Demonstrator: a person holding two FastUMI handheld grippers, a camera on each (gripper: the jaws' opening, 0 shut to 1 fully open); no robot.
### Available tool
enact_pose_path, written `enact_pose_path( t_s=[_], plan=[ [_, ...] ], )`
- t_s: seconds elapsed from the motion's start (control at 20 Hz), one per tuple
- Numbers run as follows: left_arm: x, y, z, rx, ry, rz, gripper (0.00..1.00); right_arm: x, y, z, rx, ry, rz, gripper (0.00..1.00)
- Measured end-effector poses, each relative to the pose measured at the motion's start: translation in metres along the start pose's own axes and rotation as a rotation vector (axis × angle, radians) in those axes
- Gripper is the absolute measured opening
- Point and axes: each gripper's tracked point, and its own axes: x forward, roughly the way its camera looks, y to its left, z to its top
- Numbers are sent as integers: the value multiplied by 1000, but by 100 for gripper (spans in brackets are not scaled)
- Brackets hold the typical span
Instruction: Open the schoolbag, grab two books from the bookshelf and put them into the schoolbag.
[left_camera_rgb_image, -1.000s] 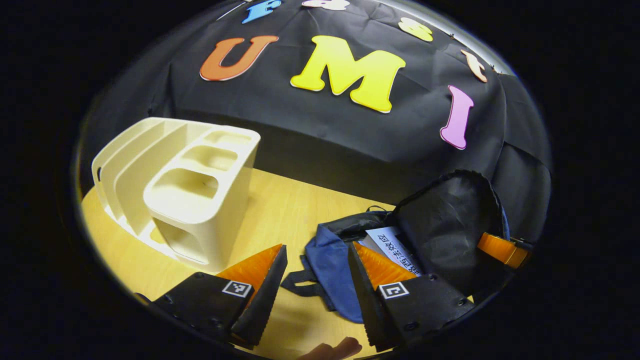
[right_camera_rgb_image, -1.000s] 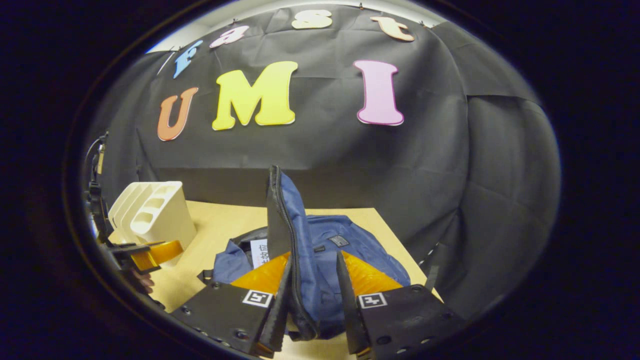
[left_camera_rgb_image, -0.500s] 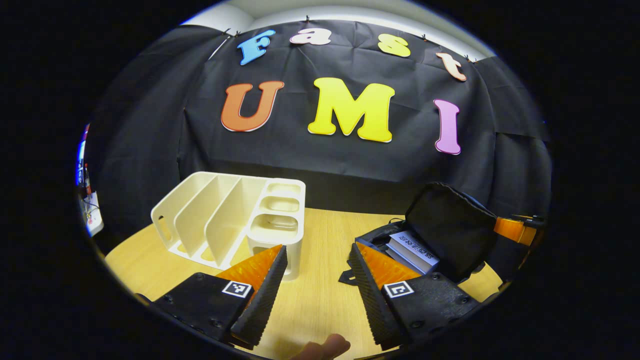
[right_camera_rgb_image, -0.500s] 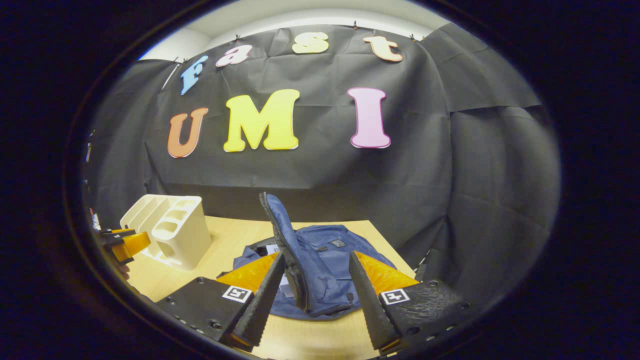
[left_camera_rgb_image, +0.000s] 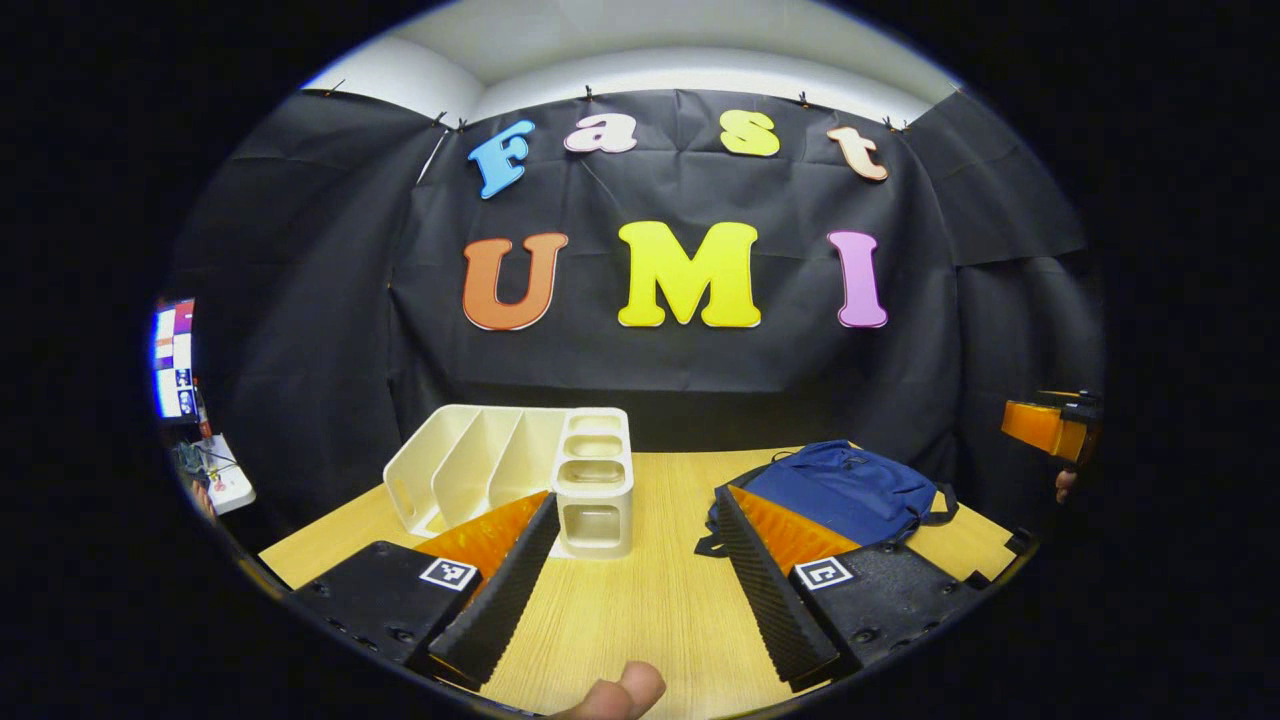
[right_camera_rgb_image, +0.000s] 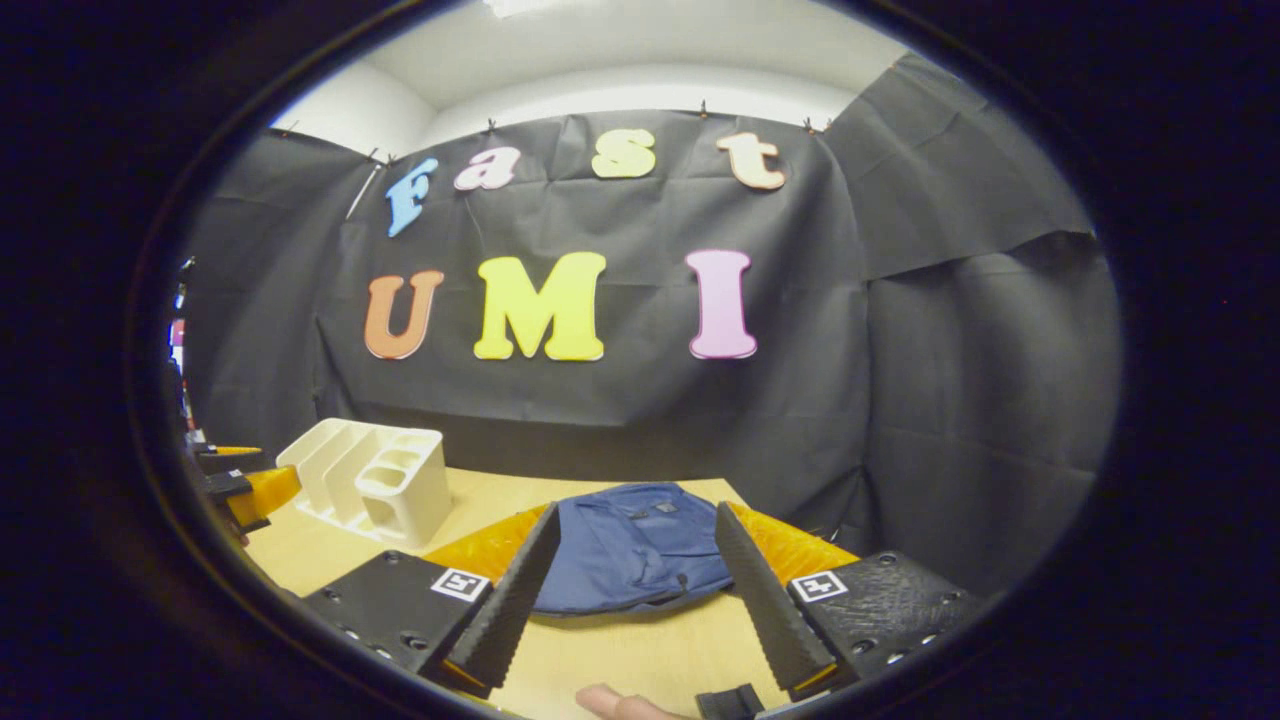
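We hold both the left gripper (left_camera_rgb_image: 632, 585) and right gripper (right_camera_rgb_image: 630, 590) released, grasping nothing. The schoolbag (right_camera_rgb_image: 635, 545) lies flat at right, the bookshelf (left_camera_rgb_image: 520, 478) apparently bare at left. The task looks finished; next we simply withdraw.

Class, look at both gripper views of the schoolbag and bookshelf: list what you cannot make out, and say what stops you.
1. Inside of the schoolbag: right gripper view, its flap lies shut over it, so no books can be confirmed.
2. Bookshelf slot floors: left gripper view, the dividers and the left hand-held gripper hide parts.
3. Right hand-held gripper: left gripper view, cut off by the picture's edge.
4. Screen: left gripper view, too small and edge-warped.
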Motion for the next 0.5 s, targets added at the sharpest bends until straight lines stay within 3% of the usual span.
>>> enact_pose_path(
  t_s=[0.25,0.5],
  plan=[
    [-47,10,9,-6,-36,-7,99,-48,3,-1,-7,-14,-6,94],
    [-65,35,7,6,-44,33,99,-61,23,-8,-12,-3,20,94]
  ],
)
